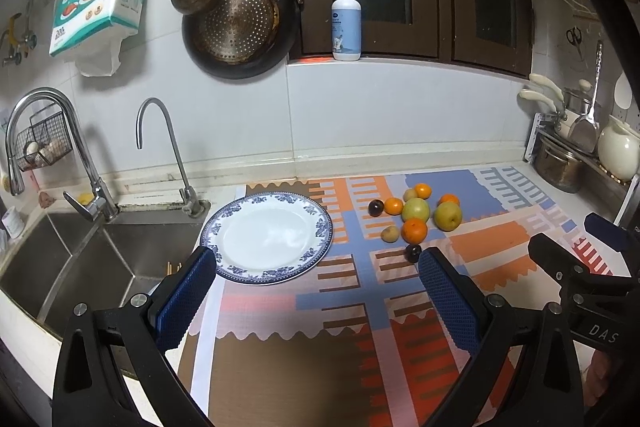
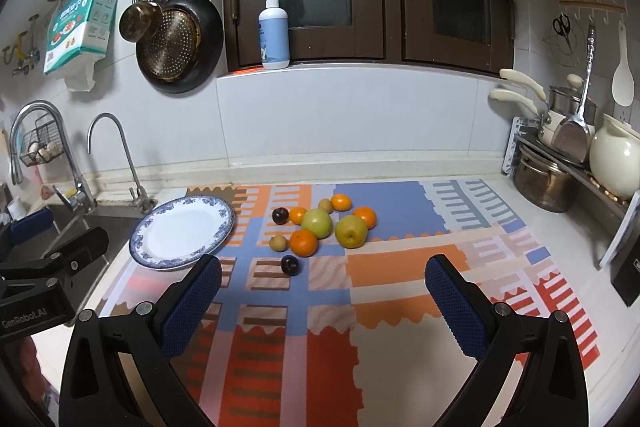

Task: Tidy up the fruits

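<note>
Starting with the near dark plum (image 2: 290, 265) looks wise: it sits apart from the fruit cluster (image 2: 320, 223) on the patterned mat (image 2: 400, 267), right of the empty blue-rimmed plate (image 2: 224, 227). Smooth round skins roll (close gently, centred). Both left tongs (image 1: 316, 291) and right tongs (image 2: 322, 297) hover wide open above the counter, holding nothing; their pads (image 2: 192, 301) are knurled.

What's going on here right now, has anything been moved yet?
Nothing is held. The left gripper and right gripper both hover open above the patterned mat. The fruit pile sits loose on the mat, right of the blue-rimmed plate, which has nothing on it. Sorting has not started.
</note>
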